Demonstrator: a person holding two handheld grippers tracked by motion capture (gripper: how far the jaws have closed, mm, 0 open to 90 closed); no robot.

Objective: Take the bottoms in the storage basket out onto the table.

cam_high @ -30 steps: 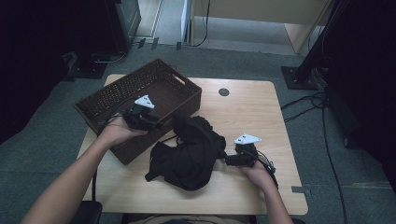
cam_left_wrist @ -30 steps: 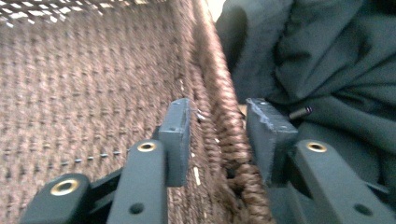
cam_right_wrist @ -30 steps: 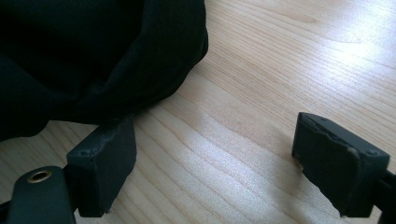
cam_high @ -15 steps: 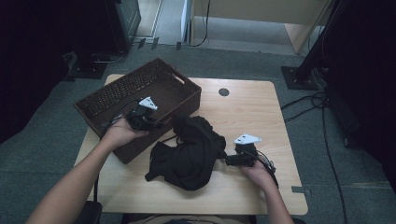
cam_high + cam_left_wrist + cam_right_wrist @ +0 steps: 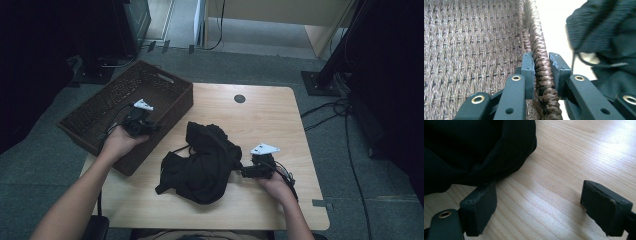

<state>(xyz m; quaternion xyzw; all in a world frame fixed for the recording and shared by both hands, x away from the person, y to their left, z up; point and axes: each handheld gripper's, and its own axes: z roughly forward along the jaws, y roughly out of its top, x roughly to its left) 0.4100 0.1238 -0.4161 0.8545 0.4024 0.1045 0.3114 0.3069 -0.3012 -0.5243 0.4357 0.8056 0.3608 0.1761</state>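
Left gripper [image 5: 541,72] clamping the dark-brown woven wicker basket's [image 5: 107,107] rim — right gripper [image 5: 539,207] gaping beside the crumpled black garment [image 5: 202,160] on the tabletop.

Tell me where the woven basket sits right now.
In the high view the woven basket sits at the table's left edge, overhanging it, left of the black garment. The left tongs clamp its near rim.

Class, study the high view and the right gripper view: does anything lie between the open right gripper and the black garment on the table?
Nothing visible does. The right gripper sits open on bare table, one finger already at the edge of the black garment. The left gripper is shut on the basket rim, off to the side.
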